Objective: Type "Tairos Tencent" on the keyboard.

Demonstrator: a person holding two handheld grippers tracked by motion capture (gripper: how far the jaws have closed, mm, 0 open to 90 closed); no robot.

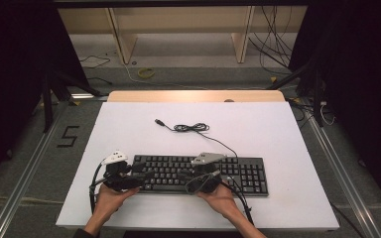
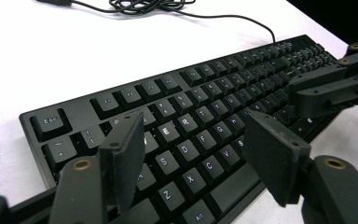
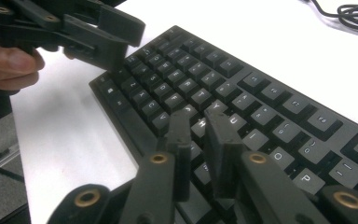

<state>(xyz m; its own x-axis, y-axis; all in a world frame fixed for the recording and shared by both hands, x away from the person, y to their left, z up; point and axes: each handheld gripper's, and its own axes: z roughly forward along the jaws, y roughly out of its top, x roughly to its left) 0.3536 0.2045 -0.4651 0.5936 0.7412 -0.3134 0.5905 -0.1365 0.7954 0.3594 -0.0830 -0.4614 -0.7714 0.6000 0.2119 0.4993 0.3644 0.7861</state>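
A black keyboard lies along the front of the white table top. My left gripper hovers over its left end and is open; in the left gripper view its jaws stand wide apart above the letter keys, with nothing between them. My right gripper is over the keyboard's middle, pointing left. In the right gripper view it is nearly closed over the keys, with a thin slit between the jaws and nothing in it.
The keyboard's black cable lies coiled behind it, with its USB plug loose on the table. Wooden shelf legs and floor cables lie beyond the far edge. Metal rails flank the table.
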